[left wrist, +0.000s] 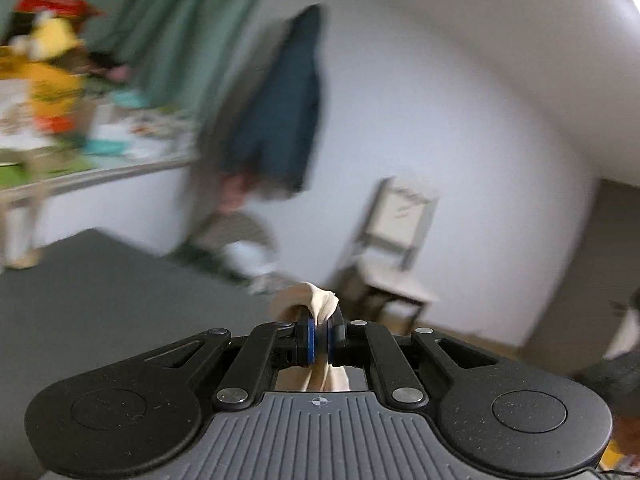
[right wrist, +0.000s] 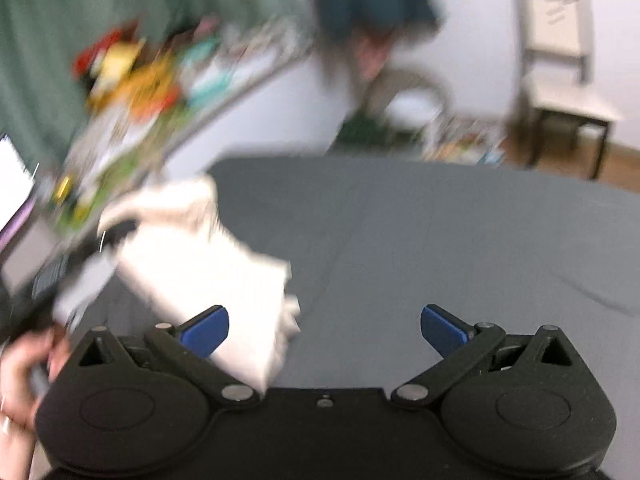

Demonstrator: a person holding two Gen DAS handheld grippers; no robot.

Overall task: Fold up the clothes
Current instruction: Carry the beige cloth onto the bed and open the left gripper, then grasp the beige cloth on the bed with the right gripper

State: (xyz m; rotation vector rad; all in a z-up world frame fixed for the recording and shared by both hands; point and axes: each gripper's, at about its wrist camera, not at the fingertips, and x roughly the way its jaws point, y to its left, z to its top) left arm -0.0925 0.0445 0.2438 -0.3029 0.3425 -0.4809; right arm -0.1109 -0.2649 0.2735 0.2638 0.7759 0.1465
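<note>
Cloth [left wrist: 320,304] pinched, left gripper [left wrist: 319,340]; chair [left wrist: 394,240] beyond.

A pale wall [left wrist: 440,100] runs behind everything, with a green curtain [left wrist: 180,32] far left, a dark coat [left wrist: 284,112] hanging on the wall, a cluttered shelf [left wrist: 100,168] left, and a light chair [right wrist: 560,64] standing far right on wooden floor [right wrist: 620,164].

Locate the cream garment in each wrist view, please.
Left wrist: cream garment low centre, pinched in the shut left tool.
Right wrist: left of centre, hanging over the grey surface; right tool open, empty.
Shared landmark: pale chair.
</note>
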